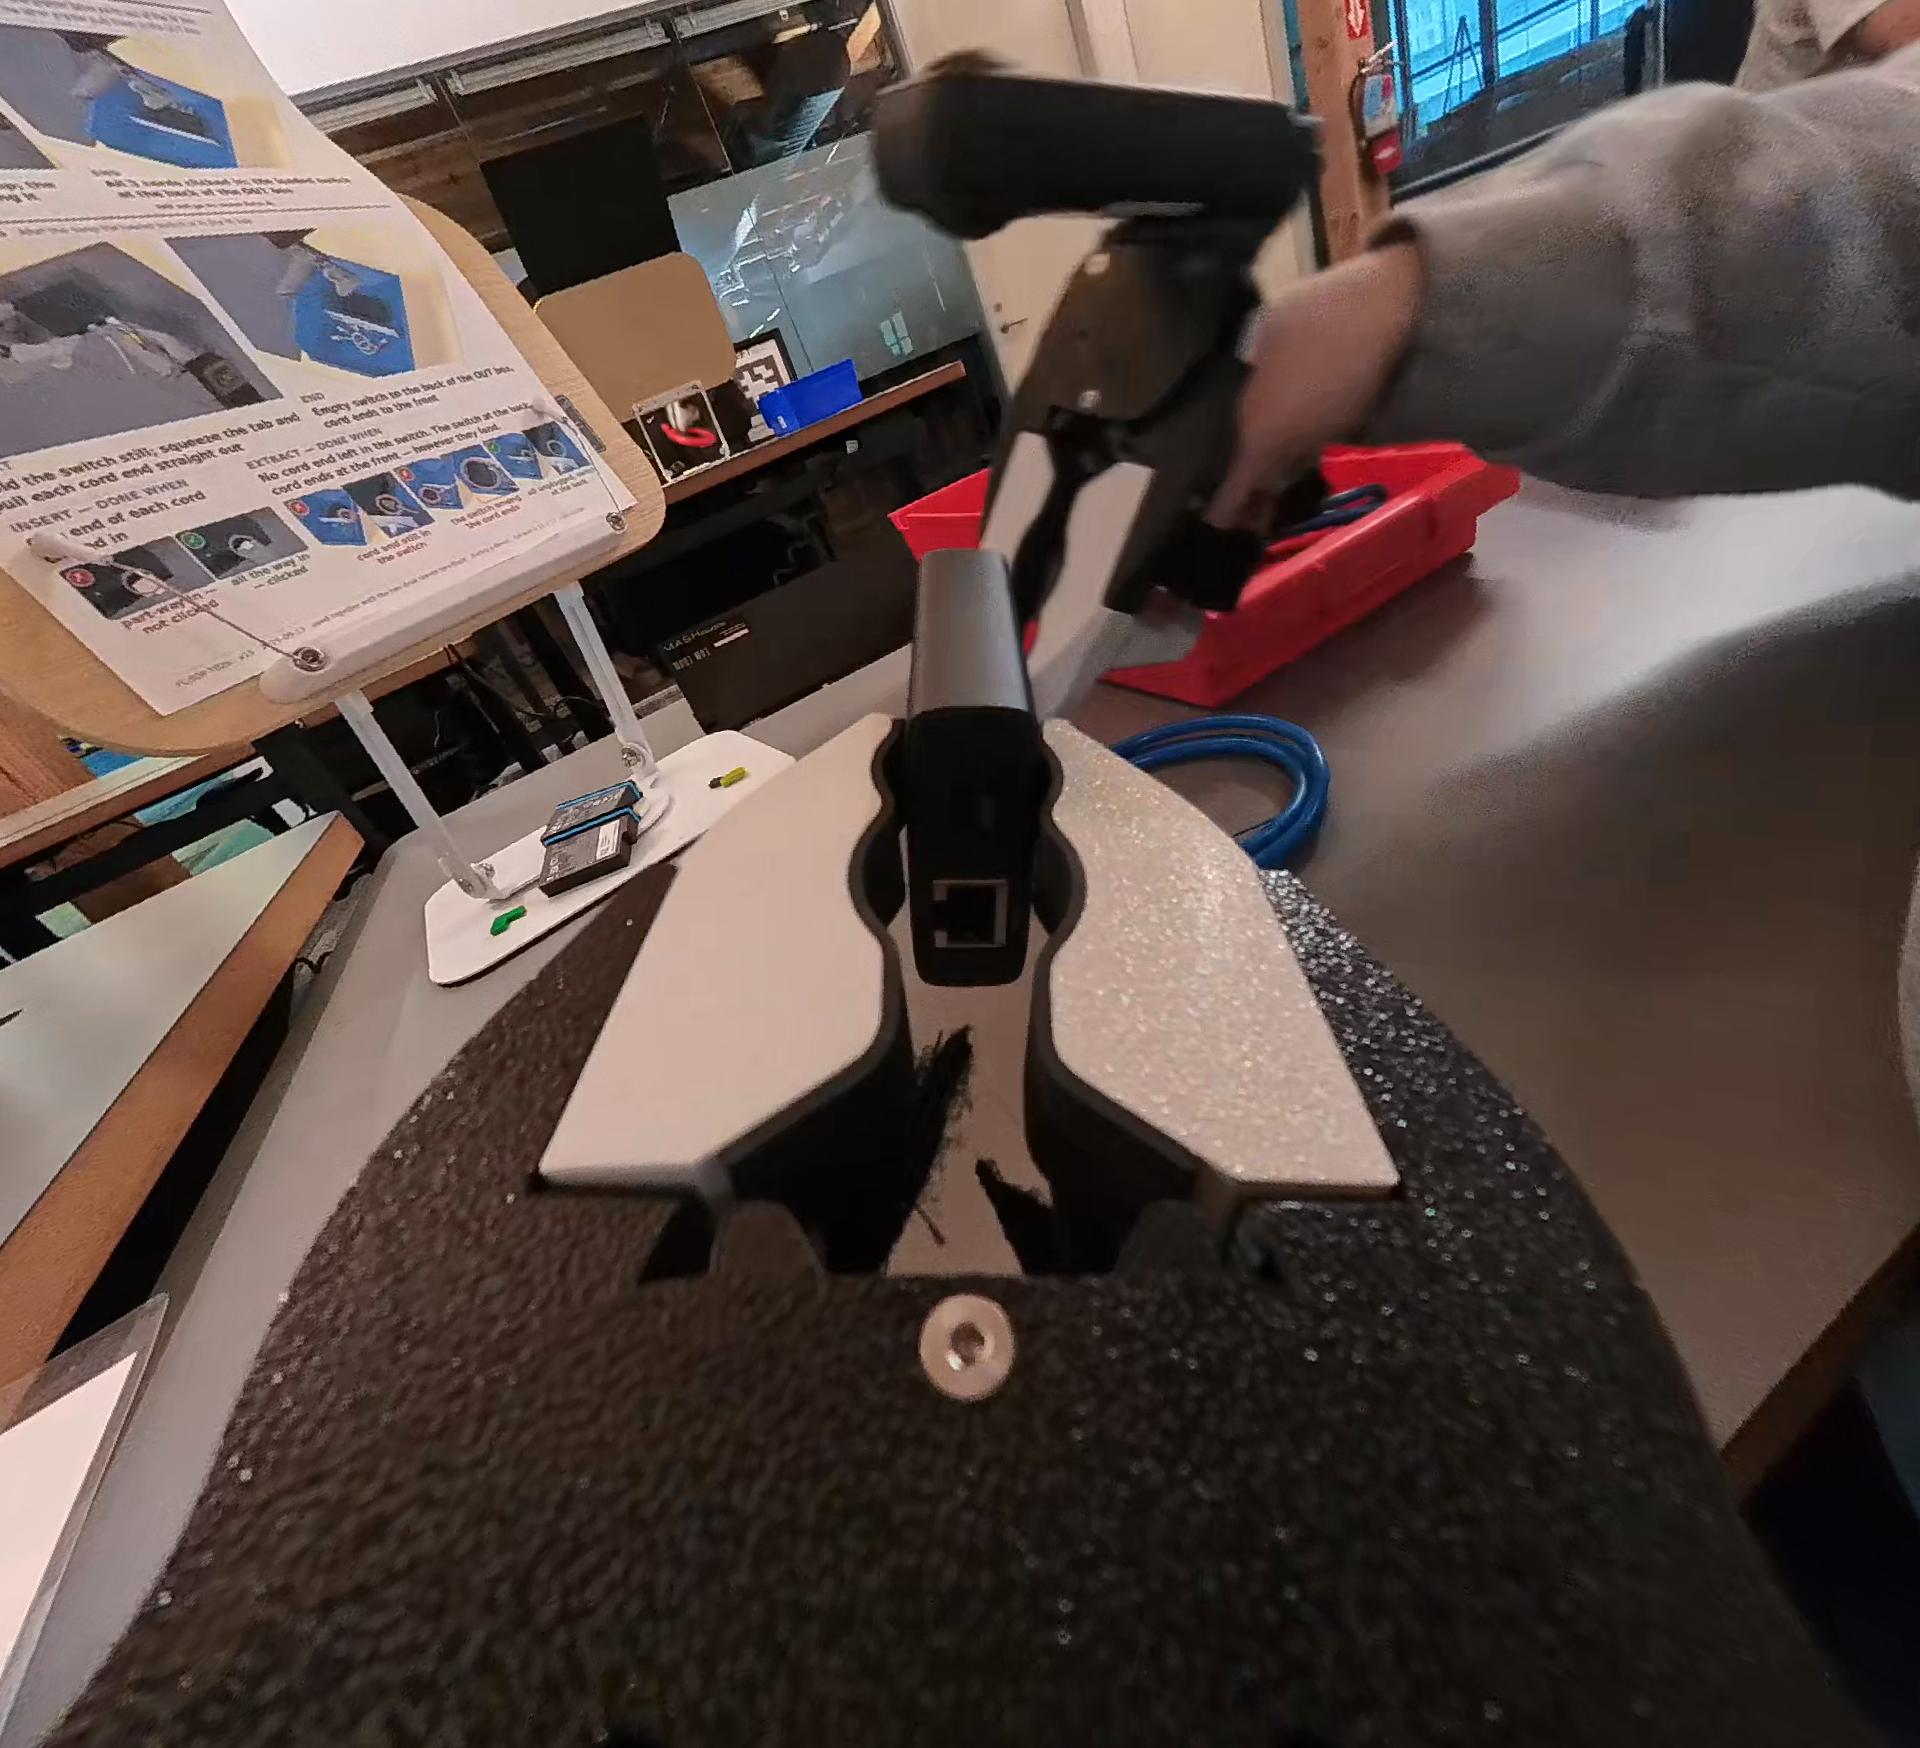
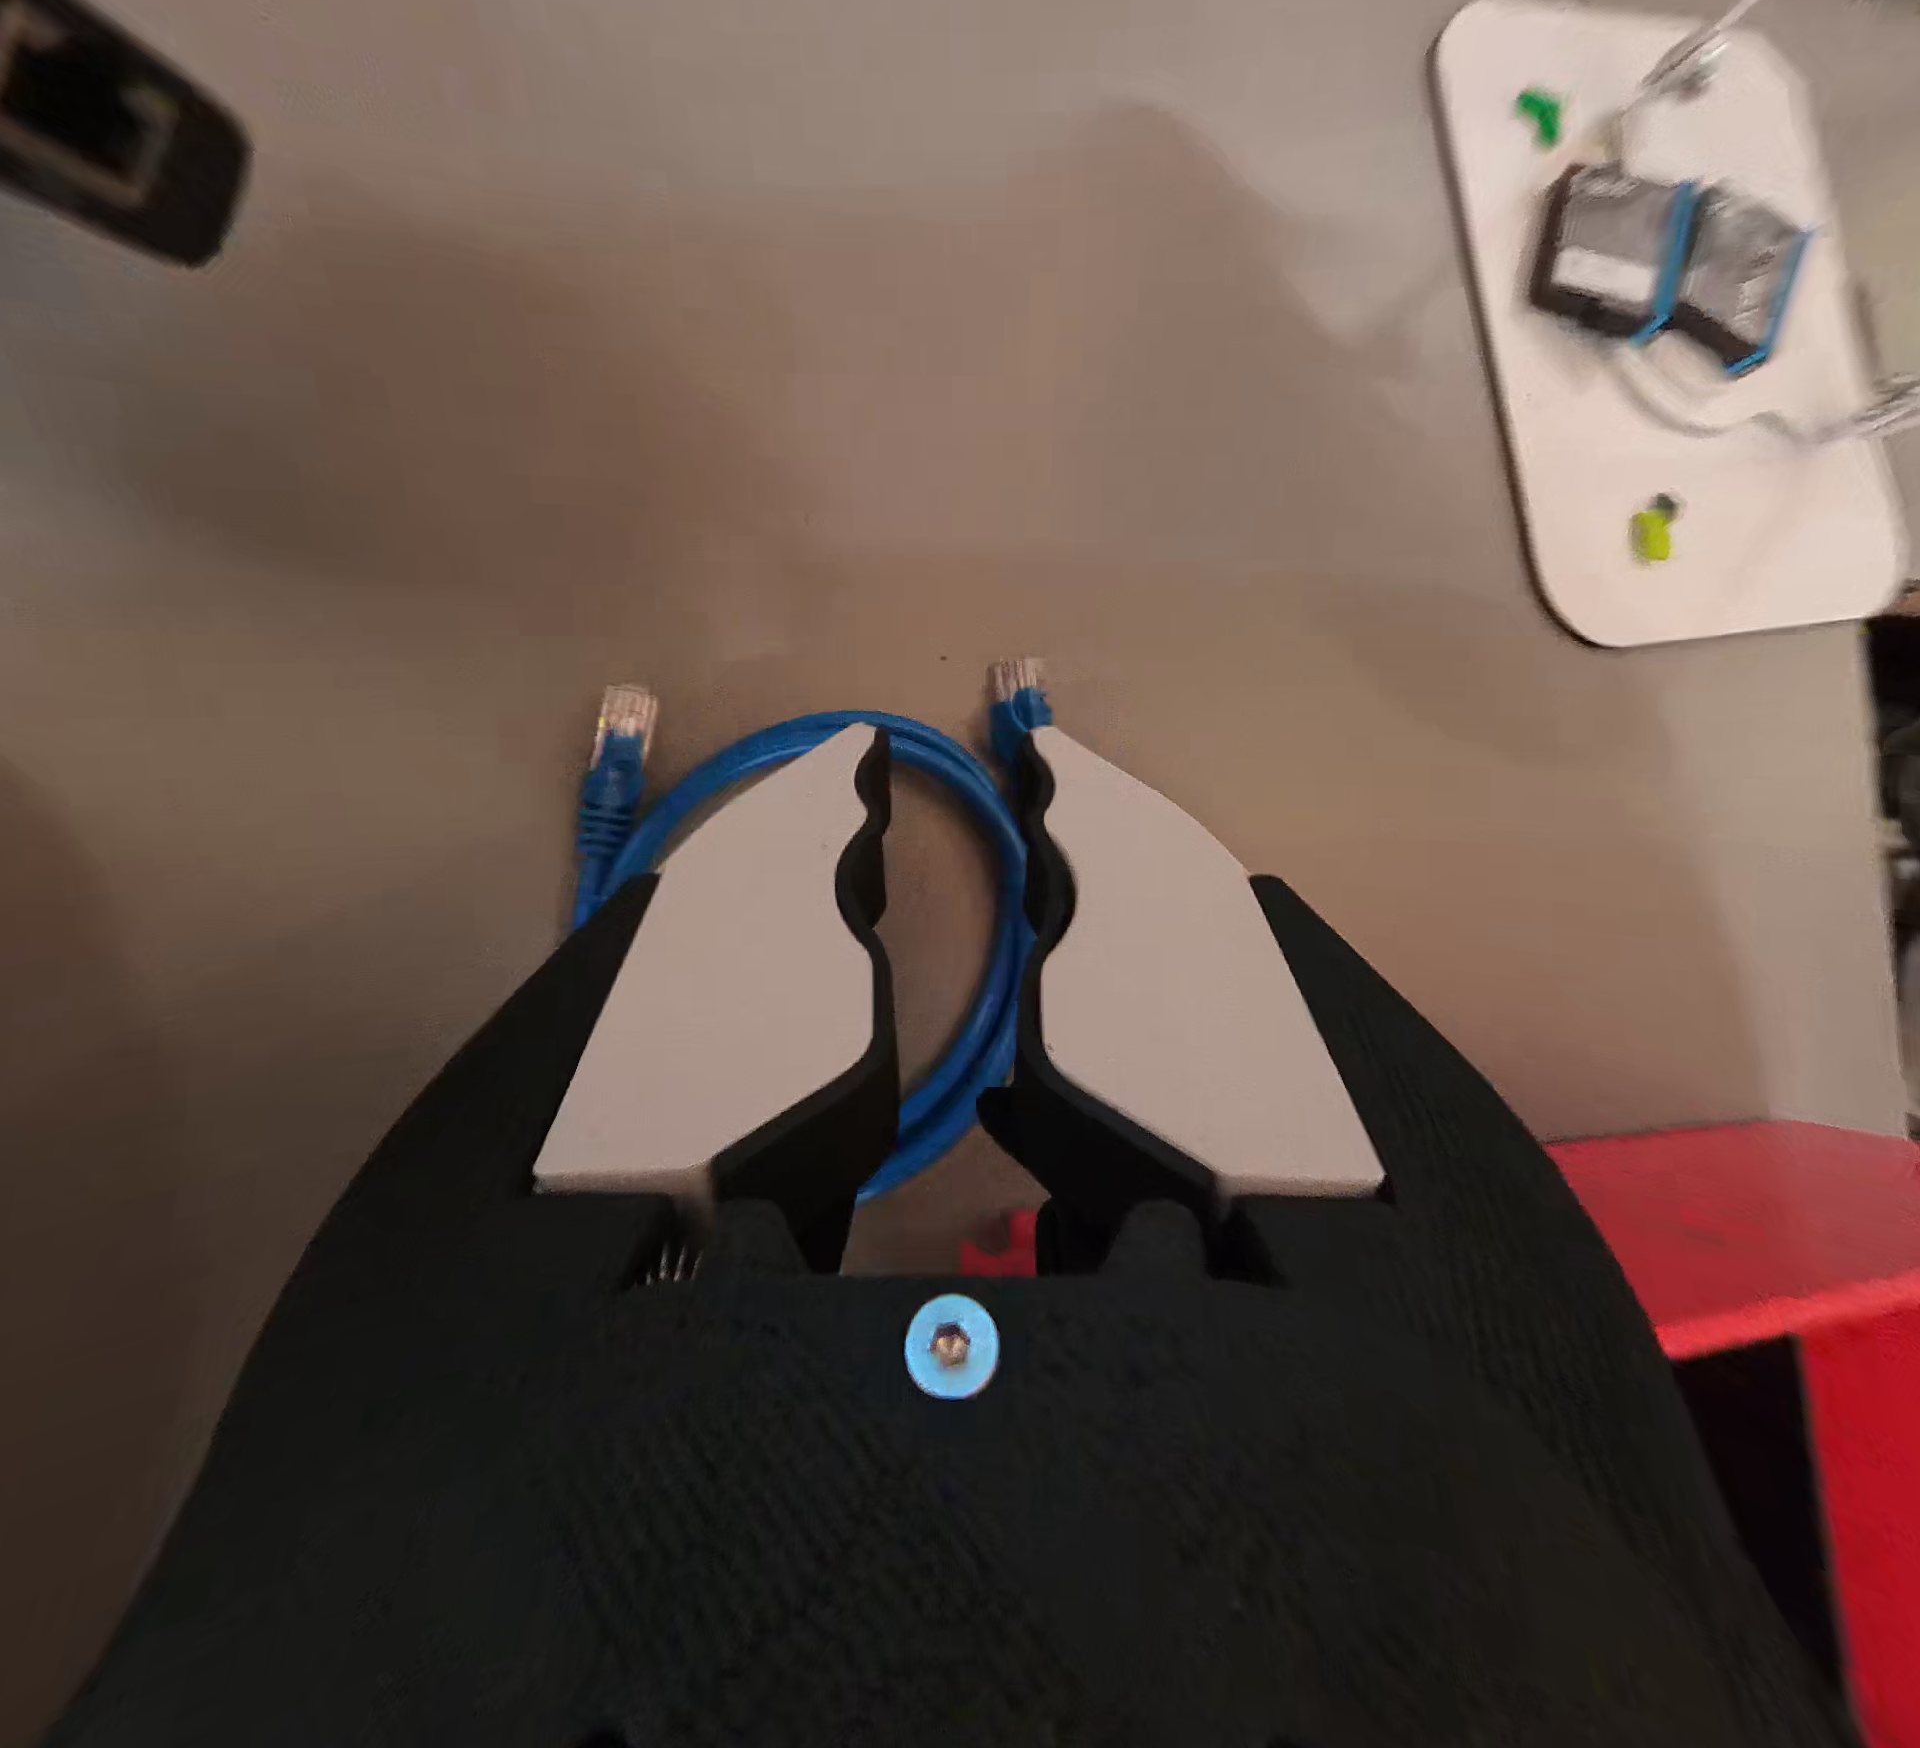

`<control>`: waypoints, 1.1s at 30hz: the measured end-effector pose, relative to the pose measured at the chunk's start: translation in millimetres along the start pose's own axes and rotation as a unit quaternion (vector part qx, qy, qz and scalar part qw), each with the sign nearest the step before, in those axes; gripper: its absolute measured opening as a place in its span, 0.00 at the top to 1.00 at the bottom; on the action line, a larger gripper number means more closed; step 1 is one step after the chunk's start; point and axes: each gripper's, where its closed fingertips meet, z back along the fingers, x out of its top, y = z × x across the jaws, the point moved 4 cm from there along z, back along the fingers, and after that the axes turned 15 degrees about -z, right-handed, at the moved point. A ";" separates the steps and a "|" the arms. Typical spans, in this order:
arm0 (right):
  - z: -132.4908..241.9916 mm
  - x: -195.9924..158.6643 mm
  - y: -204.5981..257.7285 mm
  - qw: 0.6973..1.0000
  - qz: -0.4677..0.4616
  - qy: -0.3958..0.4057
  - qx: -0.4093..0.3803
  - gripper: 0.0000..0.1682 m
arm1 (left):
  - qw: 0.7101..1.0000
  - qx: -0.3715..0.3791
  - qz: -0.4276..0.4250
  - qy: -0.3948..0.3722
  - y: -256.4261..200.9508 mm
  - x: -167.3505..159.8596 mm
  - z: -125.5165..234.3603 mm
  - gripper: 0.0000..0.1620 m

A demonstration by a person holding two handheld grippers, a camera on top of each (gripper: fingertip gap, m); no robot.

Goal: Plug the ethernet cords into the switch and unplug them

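My left gripper [image 1: 966, 742] is shut on a black box-shaped network device [image 1: 968, 825] with a socket facing the camera, held above the grey table. The device also shows blurred at the upper left of the right wrist view [image 2: 104, 140]. My right gripper [image 2: 951, 737] is open and points down over a coiled blue network cable [image 2: 961, 805] lying on the table; its fingers straddle the top of the coil without touching it that I can tell. The cable's two clear plugs [image 2: 623, 722] point away. The right gripper [image 1: 1081, 555] and cable [image 1: 1278, 784] also show in the left wrist view.
A red bin [image 1: 1351, 545] stands behind the right gripper, its corner at lower right [image 2: 1766, 1231]. A white stand base [image 2: 1662, 327] carries two black-and-blue battery packs [image 2: 1662, 264] and small green pieces. An instruction sheet on a board [image 1: 260, 348] stands at left. A person's sleeve [image 1: 1662, 296] reaches in. The grippers' ends are close to 15 centimeters from one another.
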 end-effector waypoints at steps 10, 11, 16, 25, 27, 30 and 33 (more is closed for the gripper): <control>-41.0 0.8 -37.9 0.939 0.054 0.284 0.186 0.86 | 1.000 -0.011 -0.001 0.007 -4.1 -2.9 -2.6 0.87; -44.9 -3.6 -37.9 0.928 0.046 0.312 0.199 0.84 | 1.000 -0.011 -0.002 0.006 -3.9 -2.8 -2.4 0.87; -59.8 -0.3 -46.7 0.920 0.061 0.330 0.203 0.80 | 1.000 -0.014 -0.009 -0.001 -4.4 -0.7 -1.4 0.88; -73.4 -3.1 -38.0 0.890 0.038 0.381 0.246 0.89 | 1.000 -0.008 -0.025 0.003 -2.1 -0.9 2.6 0.88; -74.5 -2.5 -35.3 0.891 0.034 0.375 0.253 0.91 | 1.000 -0.005 -0.025 0.003 -1.0 -1.4 3.5 0.88; -74.9 -1.1 -31.0 0.900 0.056 0.351 0.251 0.91 | 1.000 -0.004 -0.022 0.003 -1.2 -3.4 3.1 0.88; -64.9 11.4 -24.2 0.922 0.114 0.281 0.241 0.92 | 1.000 0.001 -0.023 0.010 -0.5 -4.8 3.3 0.88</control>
